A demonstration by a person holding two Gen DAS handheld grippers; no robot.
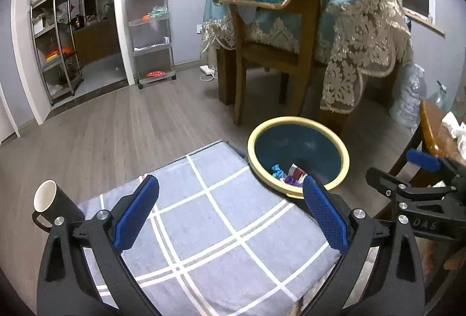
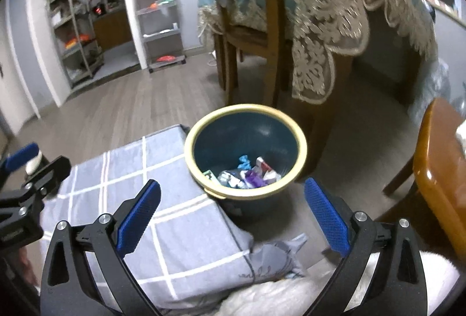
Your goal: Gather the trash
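Grey wood-plank floor (image 1: 122,124), grey walls, doorway at left opening onto a darker room with a metal rack. A white tiered shelving cart (image 1: 151,33) is standing against the wall beside the doorway. A wooden chair (image 1: 271,54) draped with a teal quilted cover is sitting tucked against a table under a teal cloth with cream lace trim (image 1: 358,33).

In the foreground a grey cushioned surface with a white grid pattern (image 1: 221,217) is lying under both claws. A black mug with a white interior (image 1: 55,204) is sitting at its left edge, just beside the left claw's outer finger.

The round dark-teal waste bin with a cream rim (image 2: 246,112) is standing on the floor, touching the far right corner of the gridded surface. The trash, crumpled wrappers in blue, purple, white and red (image 2: 247,175), is lying at the bottom of the bin.

The left claw (image 1: 230,214) is hanging released over the gridded surface, blue pads spread wide, nothing between them. The right claw (image 2: 233,220) is likewise standing released, pads wide apart and empty, pointing down toward the near rim of the bin.

A glossy brown wooden tabletop edge (image 2: 437,167) is showing at far right, with white crumpled paper (image 1: 454,127) lying on it. The right-wrist view is slightly blurred.
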